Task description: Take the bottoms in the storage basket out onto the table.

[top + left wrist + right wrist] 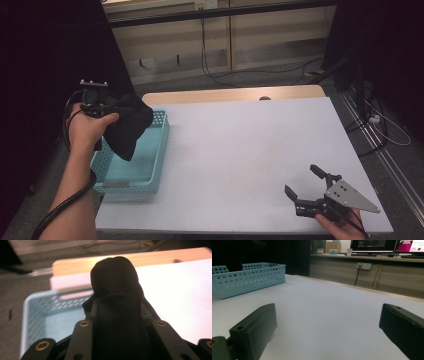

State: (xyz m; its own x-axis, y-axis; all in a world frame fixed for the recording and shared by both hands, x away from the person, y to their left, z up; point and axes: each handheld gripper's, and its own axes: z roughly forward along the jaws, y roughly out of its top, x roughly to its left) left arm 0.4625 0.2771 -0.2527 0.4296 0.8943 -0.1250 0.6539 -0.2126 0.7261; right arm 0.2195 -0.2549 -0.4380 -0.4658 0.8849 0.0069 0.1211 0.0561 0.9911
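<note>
From the high view, the left hand-held gripper [116, 106] is raised above the left edge of the white-topped counter [240, 160], its jaws clamped on a black, soft, crumpled cloth [127, 127]. The cloth hangs from the jaws in a loose bunch, clear of the counter, over the far half of a light blue perforated plastic basket [159, 155]. That basket sits at the counter's left edge, its long side running from near to far. The right hand-held gripper [304, 184] rests low at the counter's near right corner, held in the person's right hand [345, 227], its two jaws spread wide apart with nothing between them; a grey three-cornered plate sits on its top.

In the left gripper view, the black cloth [116, 290] is bunched between the two black jaws, which press on it from both sides, and rises past them as a rounded lump. Below and to the left lies the light blue basket [35, 315], its floor bare where it shows. The white counter [180, 295] spreads to the right.

In the right gripper view, the right hand-held gripper [327, 325] has its jaws standing well apart, bare white counter [324, 315] between them. The light blue basket [249, 278] stands far off at the left.
</note>
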